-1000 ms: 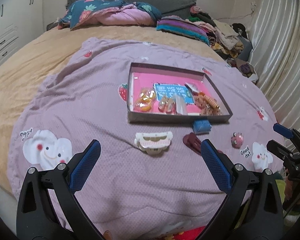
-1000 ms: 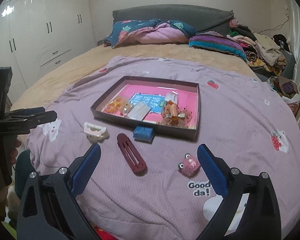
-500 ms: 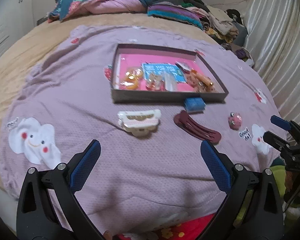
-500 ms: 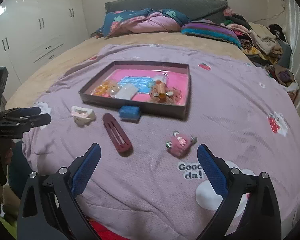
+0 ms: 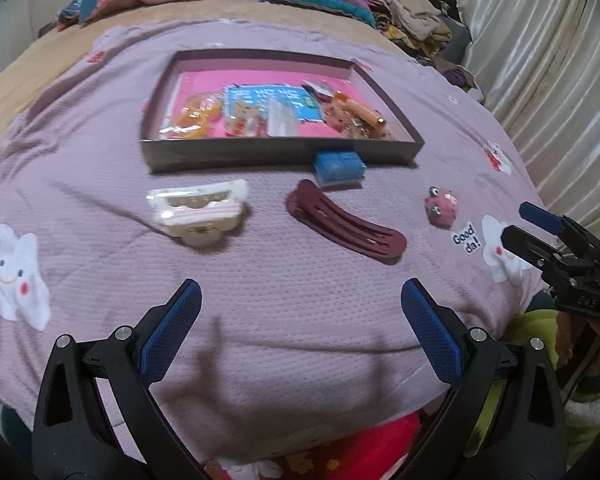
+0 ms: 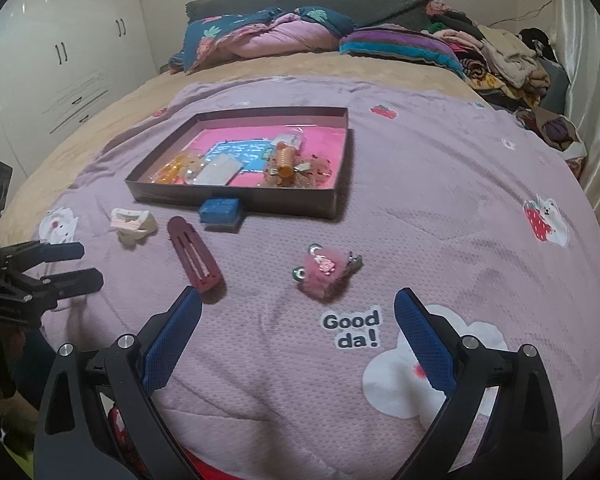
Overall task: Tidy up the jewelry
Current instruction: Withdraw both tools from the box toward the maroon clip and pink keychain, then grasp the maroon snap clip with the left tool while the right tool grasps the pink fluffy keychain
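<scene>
I've brought both spread, empty grippers lower toward the blanket (image 5: 300,300), left gripper (image 5: 300,320) nearest the maroon clip (image 5: 346,224), right gripper (image 6: 298,332) straddling the pink charm (image 6: 326,270); I'd pinch flat and carry to the far tray (image 5: 284,154).

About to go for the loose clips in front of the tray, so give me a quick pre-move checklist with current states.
1. Left gripper open and empty: ok.
2. Right gripper open and empty: ok.
3. Loose pieces clear of each other on the purple blanket: white claw clip, maroon clip, pink fuzzy clip: ok.
4. Blue box apart from the tray: not ok, it sits against the front wall.
5. Free space in the tray: ok, bare pink floor at the back.
6. Pink fuzzy clip between the right fingers: not ok, it lies ahead of them.
</scene>
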A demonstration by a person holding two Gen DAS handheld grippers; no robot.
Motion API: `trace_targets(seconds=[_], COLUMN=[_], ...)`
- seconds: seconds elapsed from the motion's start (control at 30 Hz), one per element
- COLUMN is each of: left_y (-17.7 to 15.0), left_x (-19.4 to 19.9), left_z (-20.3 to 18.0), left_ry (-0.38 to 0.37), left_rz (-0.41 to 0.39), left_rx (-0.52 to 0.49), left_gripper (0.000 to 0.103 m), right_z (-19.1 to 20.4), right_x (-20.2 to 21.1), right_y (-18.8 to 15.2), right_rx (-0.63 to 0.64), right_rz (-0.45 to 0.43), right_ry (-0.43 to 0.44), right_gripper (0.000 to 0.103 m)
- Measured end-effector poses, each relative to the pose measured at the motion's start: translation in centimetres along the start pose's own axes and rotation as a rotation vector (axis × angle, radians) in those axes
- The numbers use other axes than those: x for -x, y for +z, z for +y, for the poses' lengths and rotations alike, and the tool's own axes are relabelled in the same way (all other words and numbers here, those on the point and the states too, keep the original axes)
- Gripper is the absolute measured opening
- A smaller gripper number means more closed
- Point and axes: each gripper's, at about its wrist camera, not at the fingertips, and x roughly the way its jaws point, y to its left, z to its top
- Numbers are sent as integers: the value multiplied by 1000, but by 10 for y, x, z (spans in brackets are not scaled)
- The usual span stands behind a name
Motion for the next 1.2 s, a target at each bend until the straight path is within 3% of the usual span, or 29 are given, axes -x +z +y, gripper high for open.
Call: trace_targets(seconds=[0.2,0.3,0.53,0.67,1.0,1.2], left_y=[7,10,21,24,34,37], left_x=[-19,-33,-64,-75,-95,-99], left_z=[-15,-21,-29,-32,-36,-37], left_ry=[-57,-105,-132,-118,-66,8], left_rz=[33,70,124,140,134,120], left_rx=[1,18,55,51,70,48], left_gripper=[93,86,86,86,86,63], right_z=[-14,-20,-32,-36,-44,-46], right_x=[-8,-13,-29,-41,-66,-73], right_y=[-1,-1,1,1,3,8], right_rx=[-28,-40,-46,-44,-51,-55], right_rz=[11,17,36,56,95,102], right_ry=[-9,-14,-30,-31,-2,18], right_gripper=[96,96,95,95,83,80])
